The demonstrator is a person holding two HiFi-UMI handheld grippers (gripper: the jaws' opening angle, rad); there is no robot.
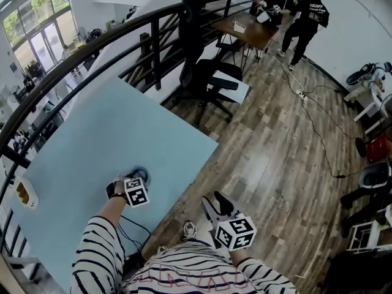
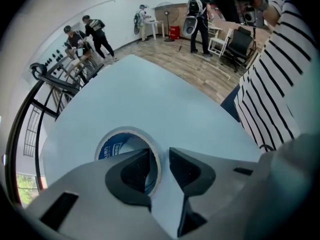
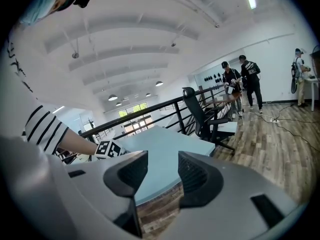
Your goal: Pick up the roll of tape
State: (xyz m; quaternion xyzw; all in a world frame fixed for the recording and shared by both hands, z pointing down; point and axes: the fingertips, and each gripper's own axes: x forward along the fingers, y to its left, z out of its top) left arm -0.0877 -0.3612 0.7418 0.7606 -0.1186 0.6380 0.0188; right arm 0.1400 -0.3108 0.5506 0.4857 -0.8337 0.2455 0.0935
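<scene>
No legible text, white lettering inside roll of tape (image 2: 114,146) blurred, print on black shirt (image 1: 315,9) too small

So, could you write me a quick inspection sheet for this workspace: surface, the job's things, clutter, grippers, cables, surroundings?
Surface: light blue table, flat top.
Job's things: roll of tape lies flat on the table, near the person's side.
Clutter: small white object at the table's left edge.
Grippers: left gripper points down, jaws apart, one inside the roll's hole and one outside, not yet pressing. Right gripper open, empty, held beside the table.
Cables: a cable runs across the wooden floor.
Surroundings: black railing, office chair, people by a far desk.
</scene>
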